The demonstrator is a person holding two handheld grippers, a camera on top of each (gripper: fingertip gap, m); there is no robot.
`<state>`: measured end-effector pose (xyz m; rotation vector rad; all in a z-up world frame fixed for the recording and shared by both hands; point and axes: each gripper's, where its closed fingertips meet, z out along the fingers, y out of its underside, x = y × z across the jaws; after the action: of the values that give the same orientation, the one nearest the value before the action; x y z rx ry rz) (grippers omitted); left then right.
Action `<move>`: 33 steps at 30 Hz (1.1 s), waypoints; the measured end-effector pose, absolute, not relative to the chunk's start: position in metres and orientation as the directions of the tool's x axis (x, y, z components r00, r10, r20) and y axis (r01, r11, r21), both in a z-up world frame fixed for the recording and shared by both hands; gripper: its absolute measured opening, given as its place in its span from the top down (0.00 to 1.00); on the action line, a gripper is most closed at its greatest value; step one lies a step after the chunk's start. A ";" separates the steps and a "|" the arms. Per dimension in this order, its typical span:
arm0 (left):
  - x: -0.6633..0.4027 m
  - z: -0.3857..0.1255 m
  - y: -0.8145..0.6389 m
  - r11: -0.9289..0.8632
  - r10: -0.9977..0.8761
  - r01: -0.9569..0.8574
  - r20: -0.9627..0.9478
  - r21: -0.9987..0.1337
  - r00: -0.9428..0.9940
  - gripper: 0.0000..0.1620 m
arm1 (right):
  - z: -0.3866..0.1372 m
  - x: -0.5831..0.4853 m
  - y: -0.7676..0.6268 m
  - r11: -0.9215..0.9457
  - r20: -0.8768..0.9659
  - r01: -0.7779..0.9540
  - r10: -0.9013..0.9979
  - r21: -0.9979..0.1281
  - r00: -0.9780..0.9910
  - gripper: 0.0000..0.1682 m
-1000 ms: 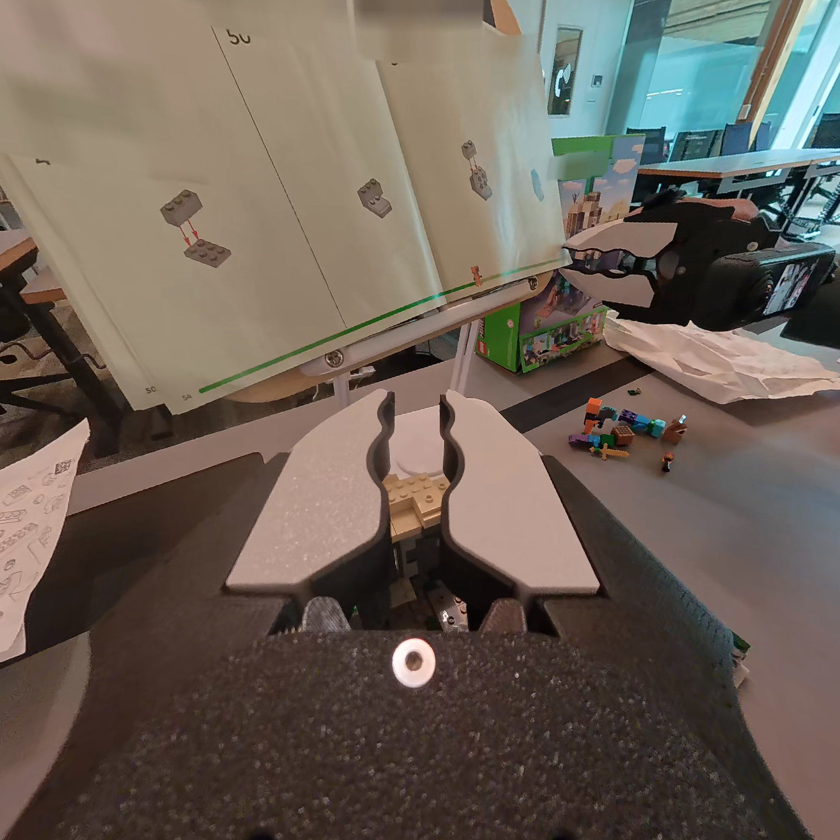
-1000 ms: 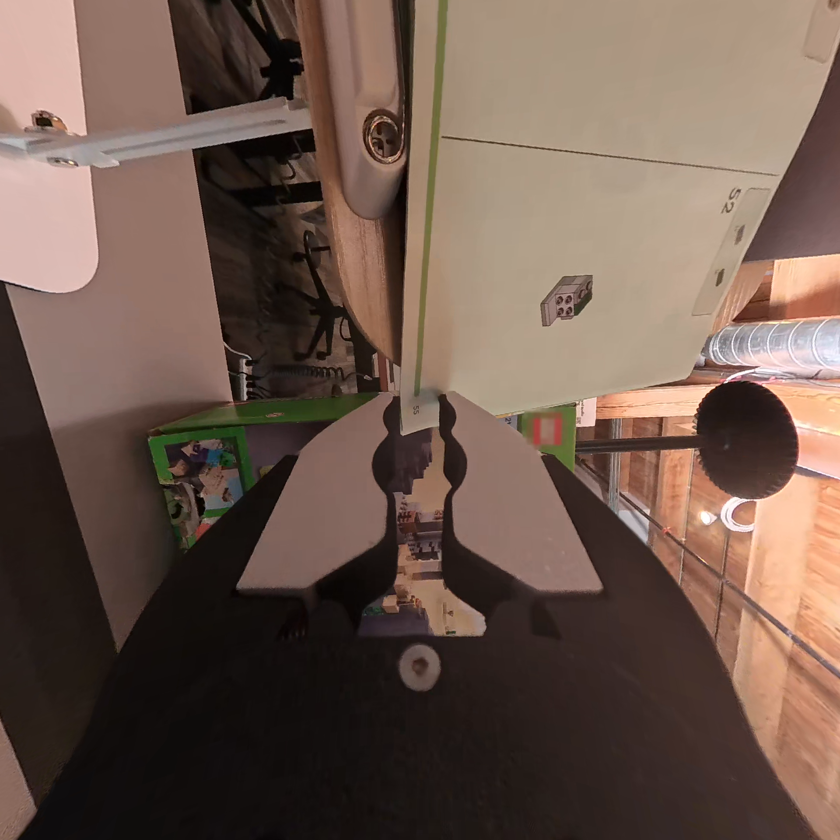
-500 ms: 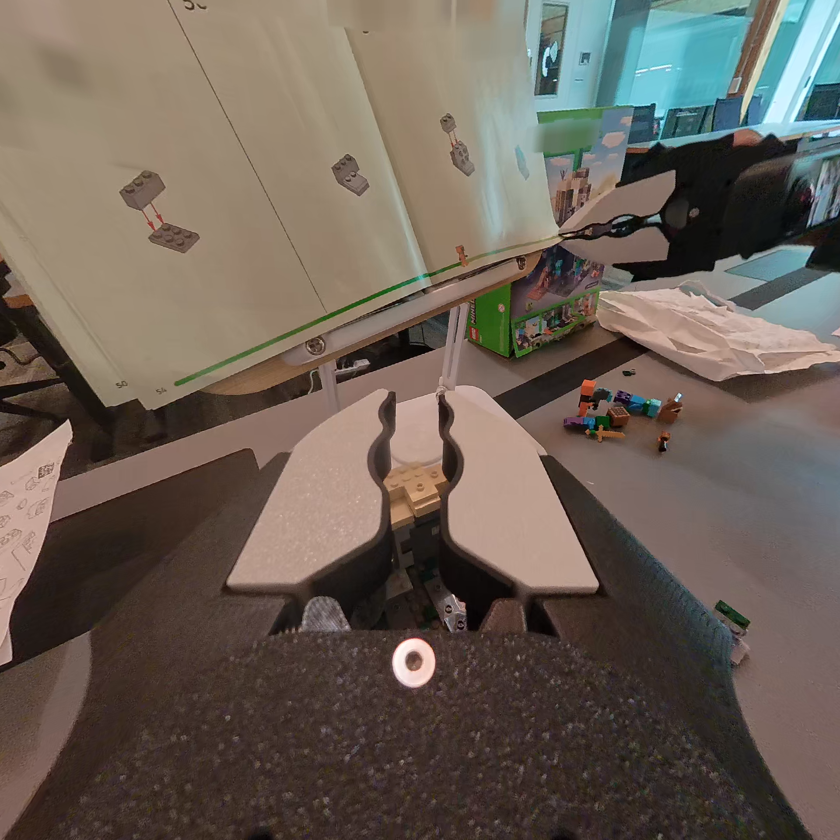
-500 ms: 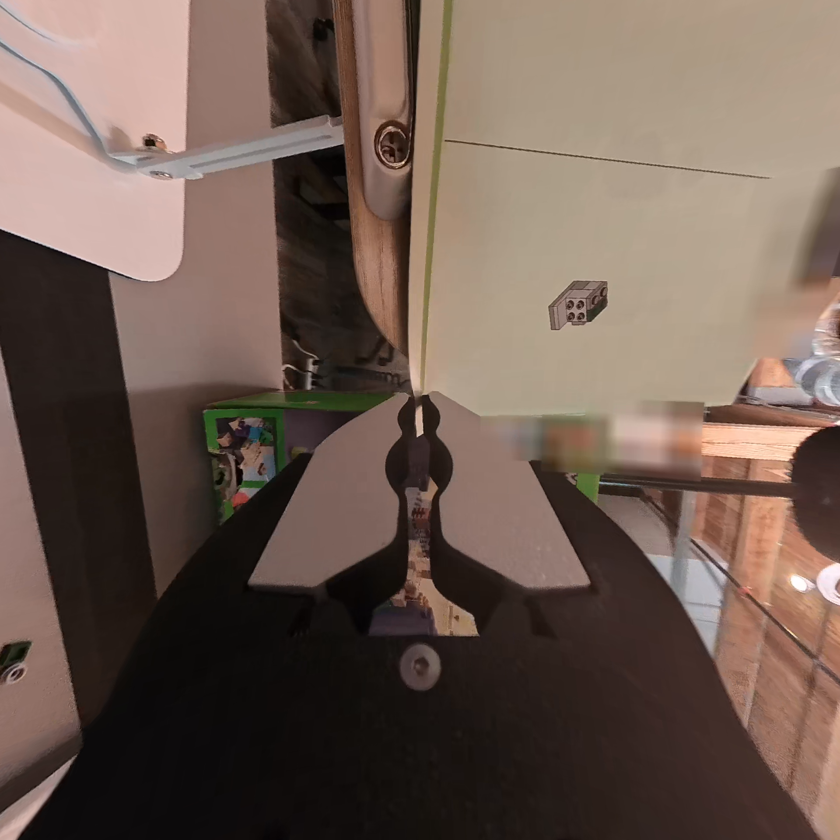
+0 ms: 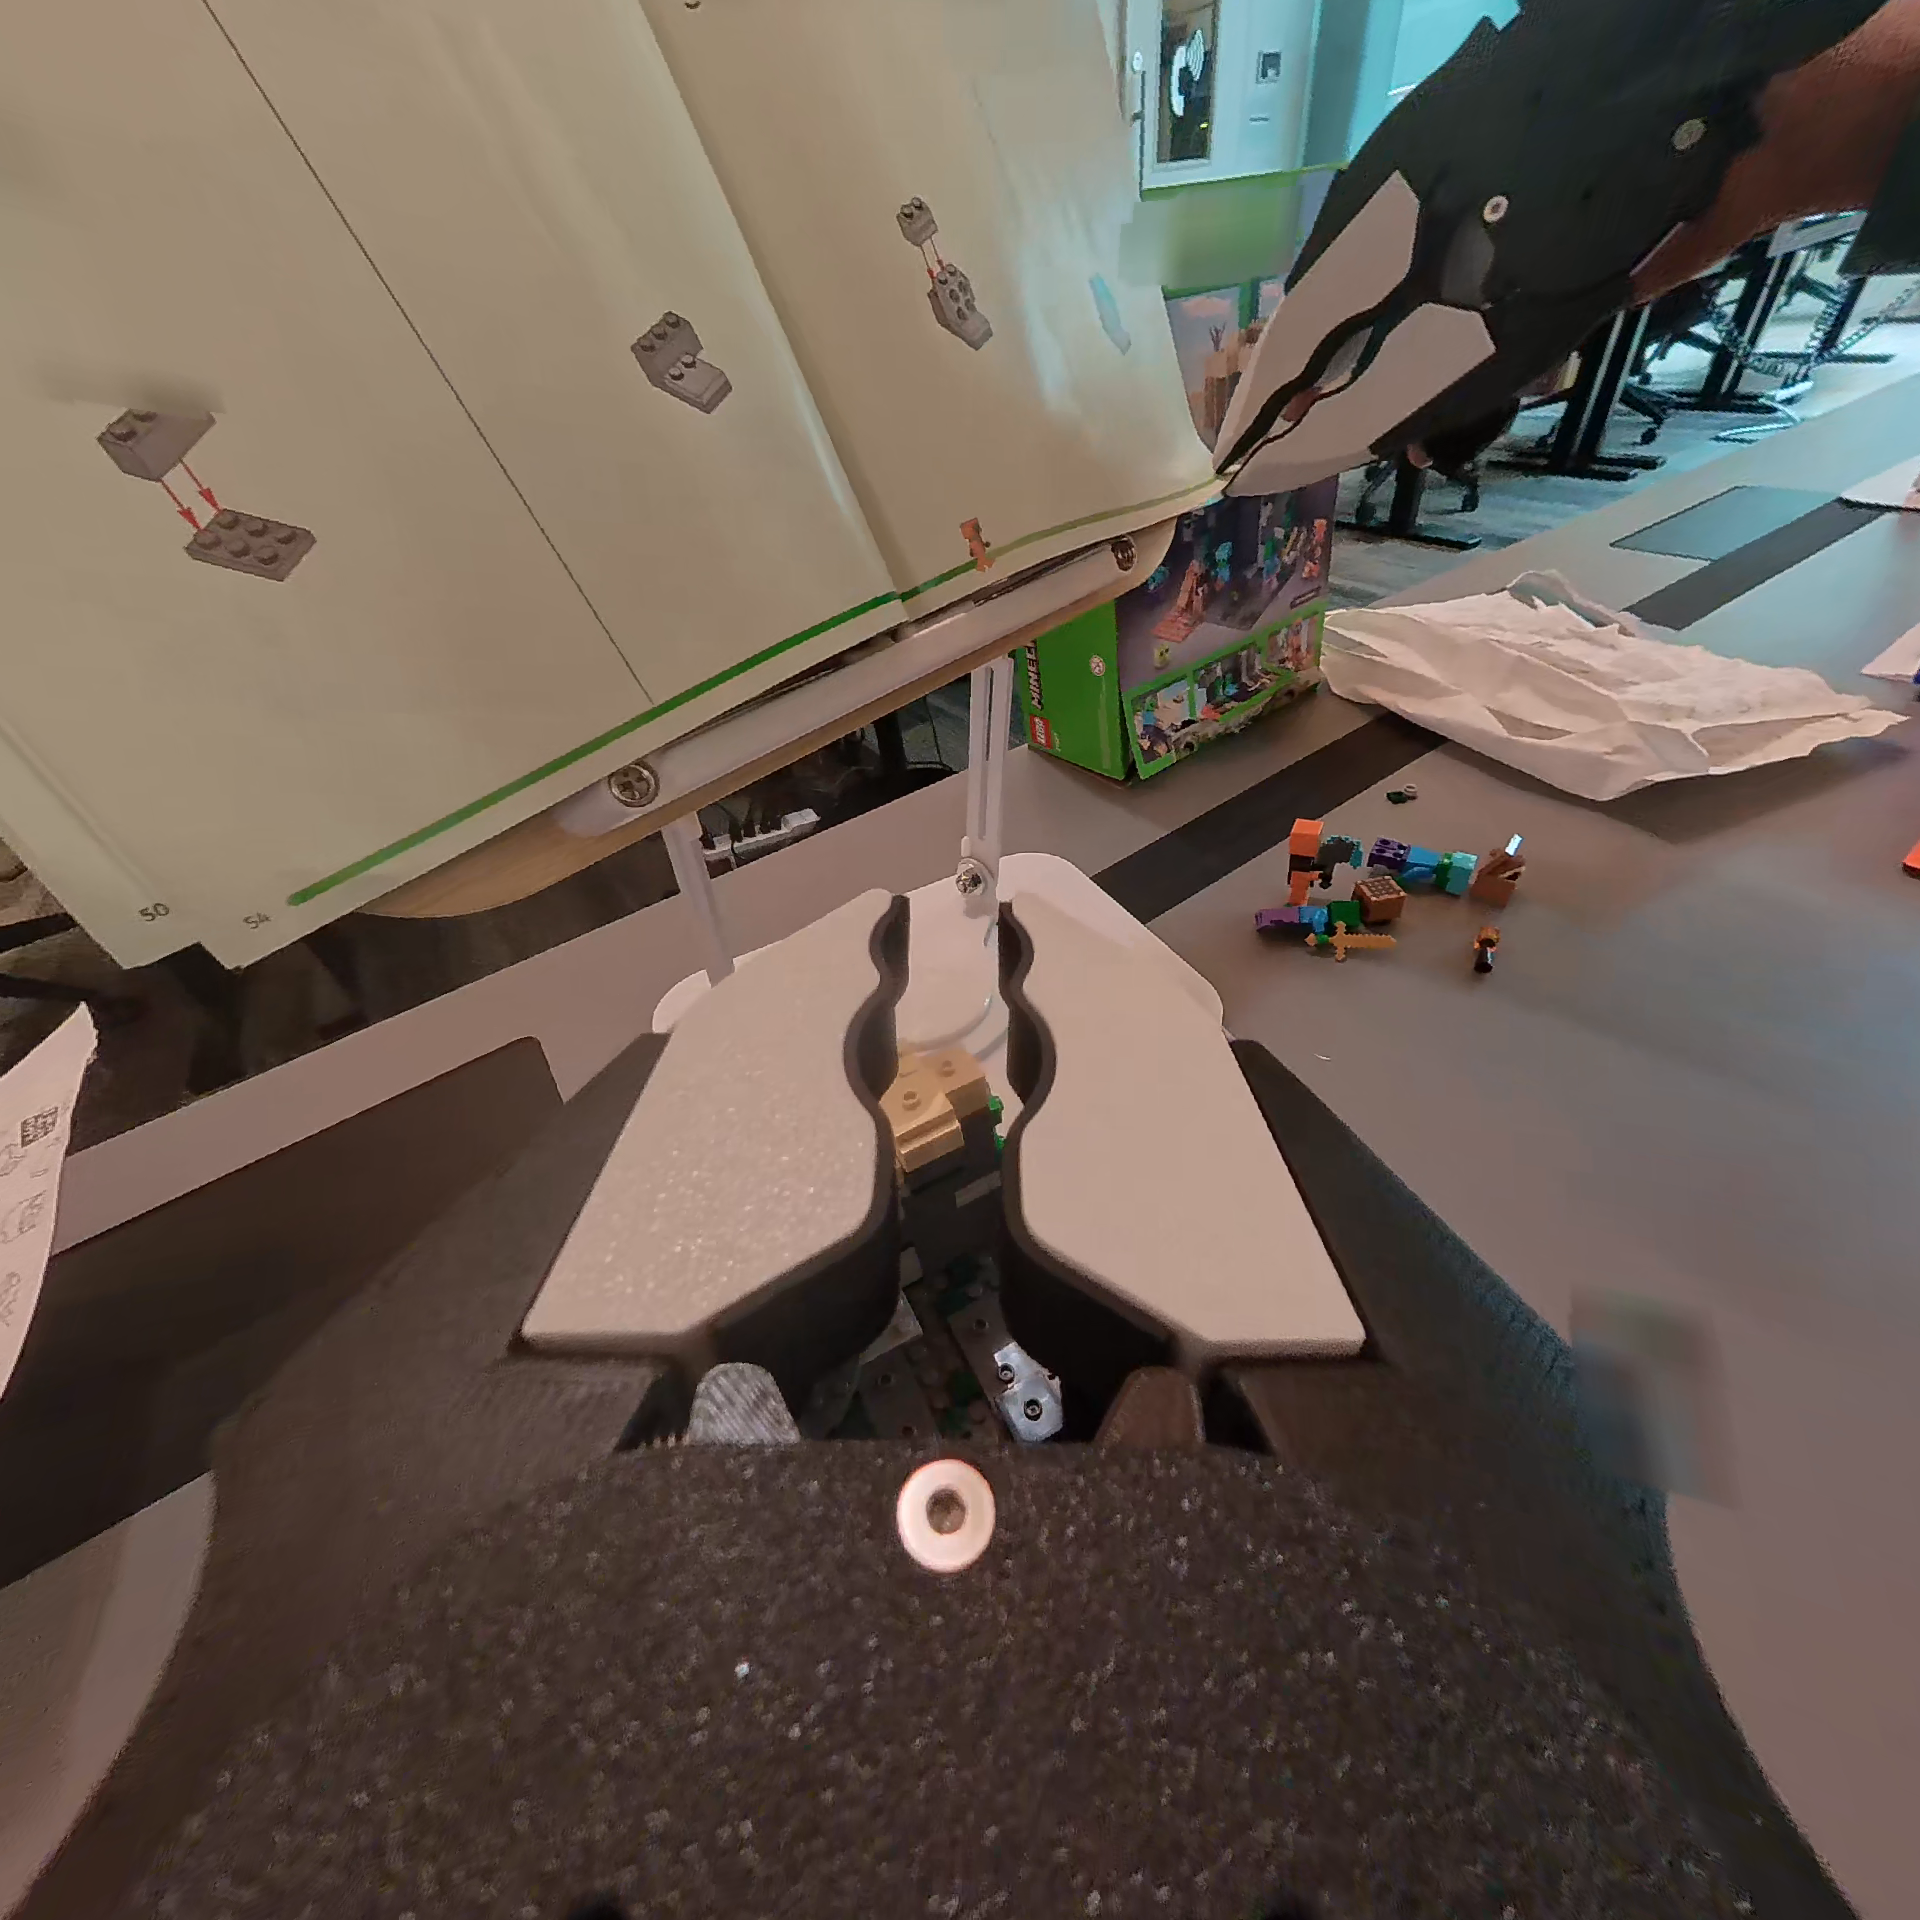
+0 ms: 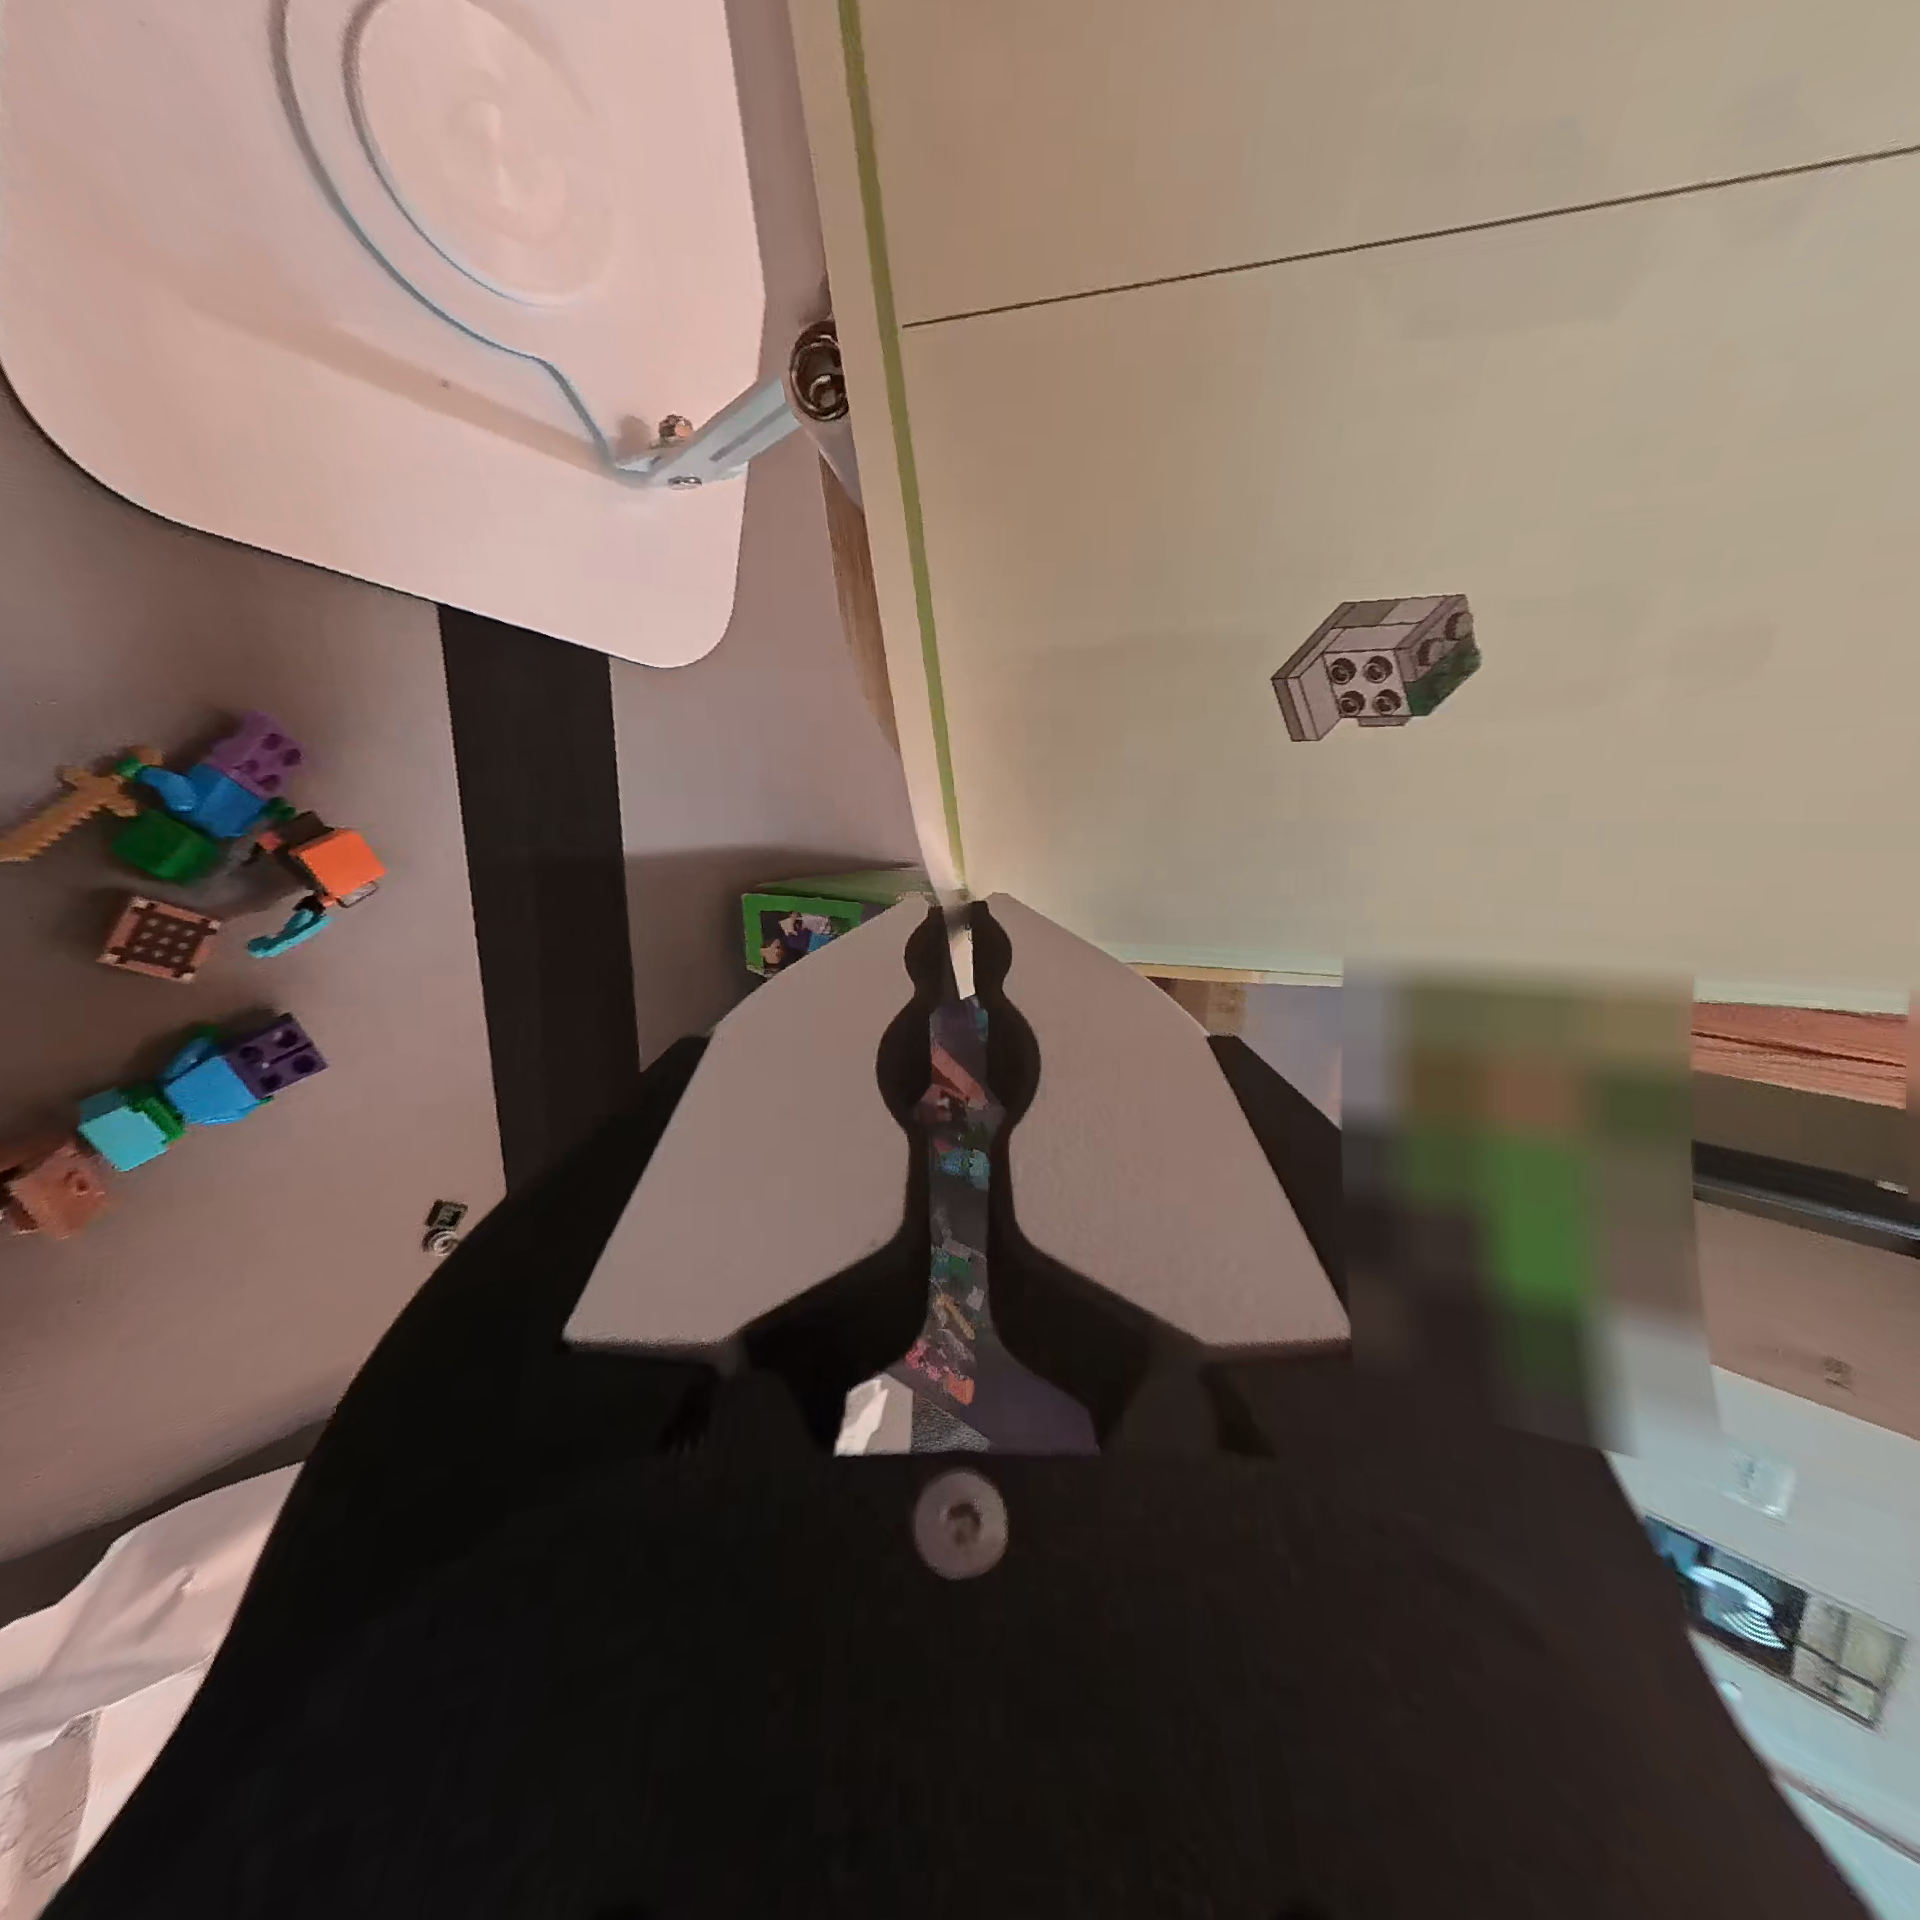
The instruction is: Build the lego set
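Note:
My left gripper is shut on a small lego build with a tan piece on top and dark grey and green parts below, held between the fingers low over the table. The open instruction booklet rests on a raised stand. My right gripper is shut on the bottom corner of the booklet's right page. In the left wrist view the right gripper pinches that corner at the upper right.
Loose coloured lego pieces lie on the grey table right of the stand's white base. A green lego box stands behind. A crumpled white paper bag lies at the right. A printed sheet lies at the left. Some 25 cm of space lies between my two pairs of fingers.
My right gripper closed on the page corner and has turned and lifted with it, bending the page. My left gripper kept its hold on the build and shifted slightly.

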<state>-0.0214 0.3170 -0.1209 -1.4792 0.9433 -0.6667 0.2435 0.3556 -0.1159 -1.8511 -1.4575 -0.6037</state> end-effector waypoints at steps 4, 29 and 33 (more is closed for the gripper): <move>-0.021 -0.122 0.317 0.031 -0.857 -0.182 -0.120 -0.983 0.501 0.90 | -0.118 0.244 0.357 -0.135 0.704 0.961 0.658 -0.241 0.269 0.97; -0.013 -0.130 0.308 0.062 -0.875 -0.224 -0.161 -0.973 0.456 0.91 | -0.114 0.244 0.354 -0.253 0.525 0.908 0.750 -0.333 0.402 0.97; -0.014 -0.130 0.308 0.062 -0.877 -0.225 -0.161 -0.972 0.454 0.91 | -0.115 0.244 0.356 -0.260 0.518 0.907 0.753 -0.332 0.406 0.97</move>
<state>-0.0136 0.3080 -0.1300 -1.4595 1.0304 -0.6562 0.2439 0.3555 -0.1153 -2.0802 -1.4067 -0.3415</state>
